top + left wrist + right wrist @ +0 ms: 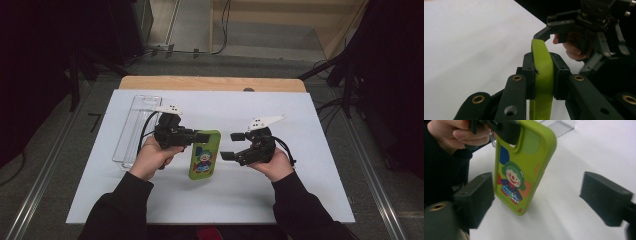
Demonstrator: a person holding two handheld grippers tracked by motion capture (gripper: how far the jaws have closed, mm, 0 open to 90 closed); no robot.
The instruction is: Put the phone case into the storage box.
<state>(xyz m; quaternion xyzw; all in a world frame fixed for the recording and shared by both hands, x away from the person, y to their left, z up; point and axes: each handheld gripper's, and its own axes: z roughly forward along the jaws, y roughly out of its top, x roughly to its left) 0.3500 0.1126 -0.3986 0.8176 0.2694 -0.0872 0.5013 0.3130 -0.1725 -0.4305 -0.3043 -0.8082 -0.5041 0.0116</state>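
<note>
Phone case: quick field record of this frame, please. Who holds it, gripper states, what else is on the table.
held item: green phone case with clown print
holder: left gripper, fingers clamped on the case's top edge
case pose: lifted, tilted, lower end close to the table; contact cannot be told
right gripper: open, facing the case, not touching it
other item: clear plastic box, on the table left of the left gripper
surface: white board on a table

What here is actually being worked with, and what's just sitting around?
In use:
green phone case
left gripper, clamped on its top end
right gripper, open beside it

Lying about:
clear plastic box
white table
</note>
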